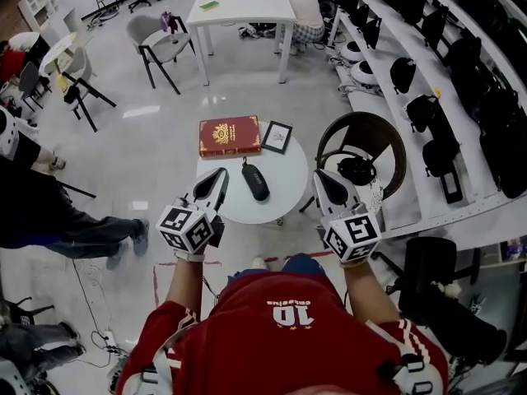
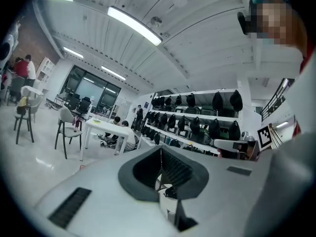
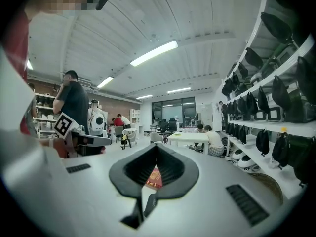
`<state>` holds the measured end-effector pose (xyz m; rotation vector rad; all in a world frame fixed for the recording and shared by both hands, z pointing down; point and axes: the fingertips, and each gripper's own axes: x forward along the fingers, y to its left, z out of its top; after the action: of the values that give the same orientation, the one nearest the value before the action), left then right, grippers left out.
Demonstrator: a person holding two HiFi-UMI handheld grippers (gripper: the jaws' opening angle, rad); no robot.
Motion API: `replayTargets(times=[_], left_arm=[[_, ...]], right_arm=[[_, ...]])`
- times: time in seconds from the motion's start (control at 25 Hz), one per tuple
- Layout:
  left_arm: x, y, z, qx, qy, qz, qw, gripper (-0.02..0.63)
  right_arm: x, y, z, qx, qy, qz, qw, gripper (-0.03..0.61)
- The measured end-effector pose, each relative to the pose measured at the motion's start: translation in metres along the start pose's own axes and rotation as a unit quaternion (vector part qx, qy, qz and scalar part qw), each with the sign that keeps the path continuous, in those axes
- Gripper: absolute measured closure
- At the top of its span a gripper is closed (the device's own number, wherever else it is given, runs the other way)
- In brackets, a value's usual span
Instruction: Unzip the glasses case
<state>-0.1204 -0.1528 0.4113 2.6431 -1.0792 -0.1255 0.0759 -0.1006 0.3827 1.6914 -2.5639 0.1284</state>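
Holding the left claw [image 1: 219, 175] shut, tips pressed together on nothing. Same with the right claw [image 1: 324, 176], jaws met and empty. Find the black glasses case [image 1: 256, 180] flat near the middle of the round white bench [image 1: 284, 208], on the near side of the red book [image 1: 229, 136] and the small framed picture [image 1: 277, 137], zipped by the look of it. Note the long axis running away from the body, far end leaning slightly left. Between the two claws, then, and straight ahead of neither: rightward from the left claw, leftward from the right. Nearer the left, hovering over the bench's rim; well apart from the right, out past the edge. Probably calls for swinging inward and opening first. Zip pull too small to place.
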Motion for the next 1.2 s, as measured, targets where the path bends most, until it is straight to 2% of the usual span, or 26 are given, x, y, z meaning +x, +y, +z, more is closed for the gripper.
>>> replayTargets(times=[0.36, 0.84, 1.2], left_arm=[[0.009, 0.007, -0.004, -0.008, 0.004, 0.003, 1.0000, 0.604], [0.032, 0.012, 0.005, -0.007, -0.002, 0.014, 0.9999, 0.601], [0.060, 0.020, -0.016, -0.061, 0.009, -0.013, 0.9980, 0.367]], right_arm=[[0.026, 0.007, -0.001, -0.001, -0.001, 0.026, 1.000, 0.563], [0.048, -0.013, 0.005, 0.005, -0.015, 0.046, 0.999, 0.563], [0.050, -0.029, 0.002, 0.006, -0.013, 0.037, 0.999, 0.563]])
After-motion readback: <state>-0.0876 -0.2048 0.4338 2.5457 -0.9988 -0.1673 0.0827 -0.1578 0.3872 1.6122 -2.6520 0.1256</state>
